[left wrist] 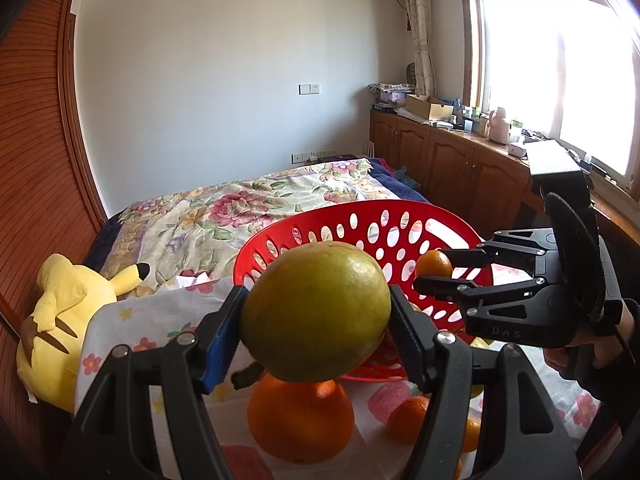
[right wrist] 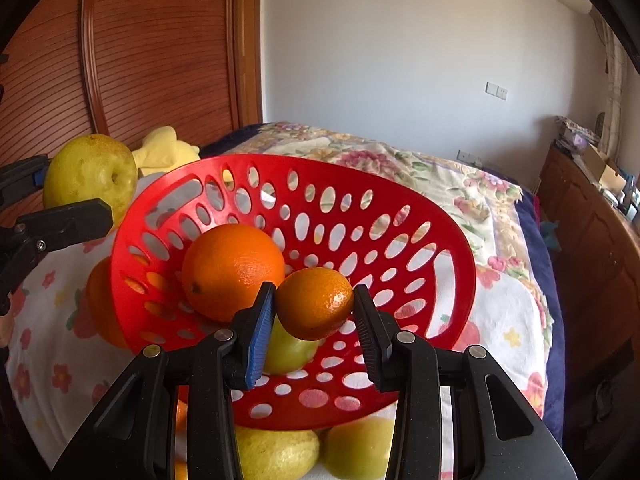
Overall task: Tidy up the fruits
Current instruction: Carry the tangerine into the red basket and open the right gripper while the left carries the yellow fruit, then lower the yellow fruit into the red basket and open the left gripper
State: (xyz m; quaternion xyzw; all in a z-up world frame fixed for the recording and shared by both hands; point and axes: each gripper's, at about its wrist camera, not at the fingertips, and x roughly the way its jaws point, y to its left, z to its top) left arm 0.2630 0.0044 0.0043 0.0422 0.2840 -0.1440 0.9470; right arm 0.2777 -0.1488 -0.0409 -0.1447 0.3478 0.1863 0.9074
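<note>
My left gripper [left wrist: 316,320] is shut on a large yellow-green pear [left wrist: 316,312], held in the air in front of the tilted red perforated basket [left wrist: 360,224]. My right gripper [right wrist: 314,308] is shut on a small orange [right wrist: 314,304] over the basket's [right wrist: 280,160] inside. A big orange [right wrist: 232,270] and a green-yellow fruit [right wrist: 288,350] lie in the basket. The left wrist view shows the right gripper [left wrist: 432,267] with its small orange [left wrist: 434,265] at the basket's right rim. The right wrist view shows the pear [right wrist: 90,178] at the far left.
Loose fruit lies on the flowered cloth [left wrist: 132,320]: a large orange [left wrist: 300,416], small tangerines [left wrist: 408,416], and yellow fruits [right wrist: 276,454] below the basket. A yellow plush toy [left wrist: 60,320] lies at the left by the wooden wardrobe. The bed stretches behind; cabinets [left wrist: 440,160] line the right.
</note>
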